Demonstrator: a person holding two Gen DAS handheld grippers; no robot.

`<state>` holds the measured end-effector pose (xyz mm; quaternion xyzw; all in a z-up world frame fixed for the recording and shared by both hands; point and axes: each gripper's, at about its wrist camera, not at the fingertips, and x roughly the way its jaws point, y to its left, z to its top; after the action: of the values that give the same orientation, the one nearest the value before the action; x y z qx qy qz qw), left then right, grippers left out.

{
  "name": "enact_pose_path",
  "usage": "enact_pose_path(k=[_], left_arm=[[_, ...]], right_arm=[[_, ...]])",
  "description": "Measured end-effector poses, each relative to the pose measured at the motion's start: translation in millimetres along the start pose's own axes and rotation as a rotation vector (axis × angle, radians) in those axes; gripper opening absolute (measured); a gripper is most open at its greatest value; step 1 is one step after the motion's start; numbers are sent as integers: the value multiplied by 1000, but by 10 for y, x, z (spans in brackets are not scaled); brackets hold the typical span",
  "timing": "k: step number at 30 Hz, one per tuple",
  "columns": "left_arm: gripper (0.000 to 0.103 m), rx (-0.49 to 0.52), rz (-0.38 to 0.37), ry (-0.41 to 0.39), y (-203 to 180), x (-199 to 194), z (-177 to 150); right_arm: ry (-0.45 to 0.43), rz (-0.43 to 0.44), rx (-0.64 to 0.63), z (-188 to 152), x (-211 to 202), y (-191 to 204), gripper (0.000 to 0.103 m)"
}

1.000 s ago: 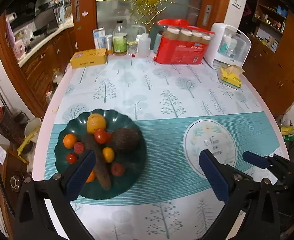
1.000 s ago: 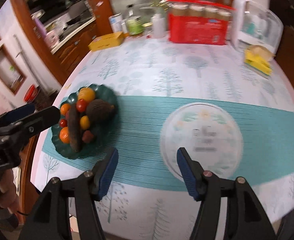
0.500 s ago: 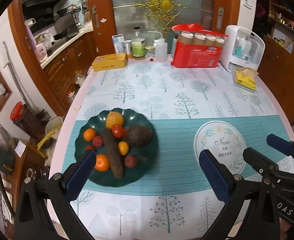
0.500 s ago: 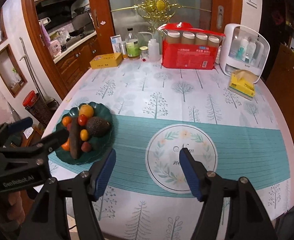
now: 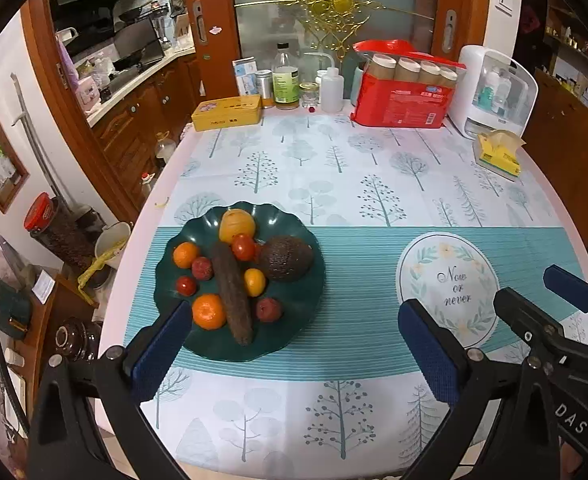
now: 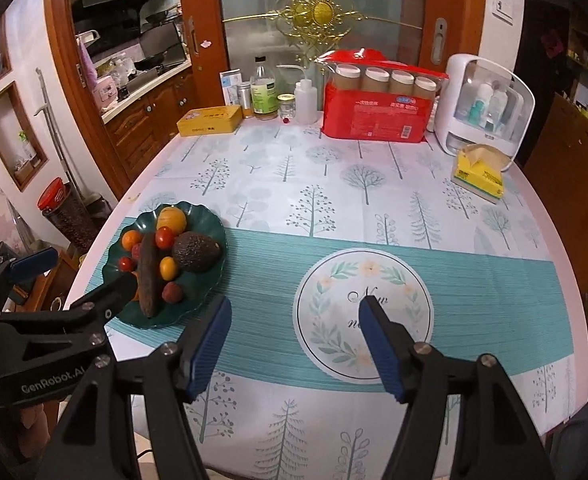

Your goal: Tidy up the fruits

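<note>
Left wrist view has drawn back, apparently; green plate [image 5: 294, 320] appears smaller.

Yellow tin [image 5: 227, 113], bottles [image 5: 285, 78], red pack [image 5: 401, 98], white cabinet [image 5: 493, 92], tissue pack [image 5: 497, 155] along far table edge.

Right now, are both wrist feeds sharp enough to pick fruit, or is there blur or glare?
Left wrist view: sharp, small glints on the green plate rim, strong fisheye bending at the edges. Right wrist view: sharp too, avocado clear, corners vignetted black.
</note>
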<state>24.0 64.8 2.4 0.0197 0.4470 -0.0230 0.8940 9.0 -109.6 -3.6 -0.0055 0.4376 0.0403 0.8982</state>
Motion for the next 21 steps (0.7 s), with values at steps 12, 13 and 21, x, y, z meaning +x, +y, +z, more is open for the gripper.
enact_pose_path(k=[12,13,21], left_arm=[[102,45,-30,-11,-100,-17,-13],[102,45,-30,-11,-100,-19,-18],[102,38,-37,-3,-92,-22,-39]], right_arm=[[17,-37,70,-61,4,-109,67],[16,-39,71,-63,0,-102,67],[4,-53,63,-92,-49,-76,67]])
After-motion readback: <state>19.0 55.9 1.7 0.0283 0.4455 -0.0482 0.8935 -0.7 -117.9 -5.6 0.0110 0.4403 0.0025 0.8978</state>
